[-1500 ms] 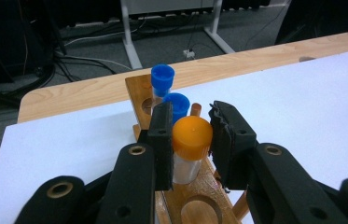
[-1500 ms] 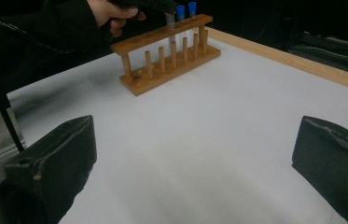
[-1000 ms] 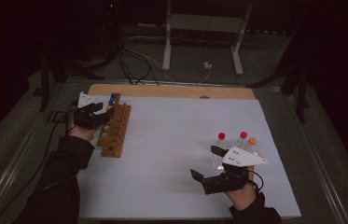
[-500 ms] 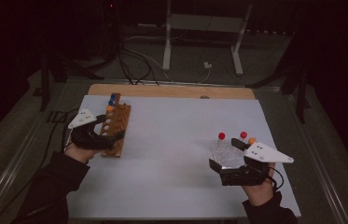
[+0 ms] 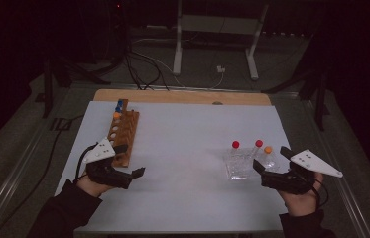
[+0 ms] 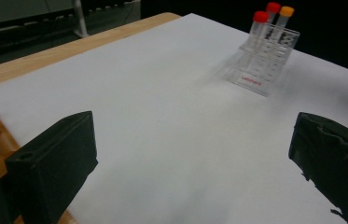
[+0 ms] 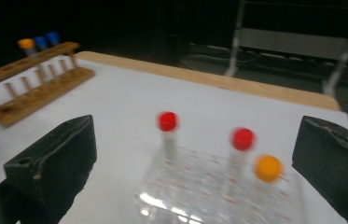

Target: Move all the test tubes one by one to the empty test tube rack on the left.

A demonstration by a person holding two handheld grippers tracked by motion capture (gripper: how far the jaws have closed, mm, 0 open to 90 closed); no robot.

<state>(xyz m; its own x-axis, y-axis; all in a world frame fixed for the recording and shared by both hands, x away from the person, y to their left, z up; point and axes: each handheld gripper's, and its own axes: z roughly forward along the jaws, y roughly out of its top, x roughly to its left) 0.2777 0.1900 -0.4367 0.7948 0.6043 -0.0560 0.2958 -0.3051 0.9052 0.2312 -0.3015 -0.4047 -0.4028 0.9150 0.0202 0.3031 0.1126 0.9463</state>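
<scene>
The left gripper (image 5: 134, 174) has just been opening its jaws; they stand wide apart with nothing between them, and the wooden tube rack (image 5: 123, 135) lies just beside its fingers. The right gripper (image 5: 270, 163) also has its jaws wide apart and empty. The clear plastic rack (image 5: 239, 164), holding two red-capped tubes (image 5: 235, 145) and one orange-capped tube (image 5: 268, 150), stands just ahead of its fingers.

Clear glossy plastic tube rack (image 5: 239, 166); wooden tube rack (image 5: 123, 136), smooth brown; tabletop (image 5: 182, 96) pale wood under matt white paper sheet (image 5: 187, 148); hand-held gripper pads (image 6: 55, 163) matt black.
</scene>
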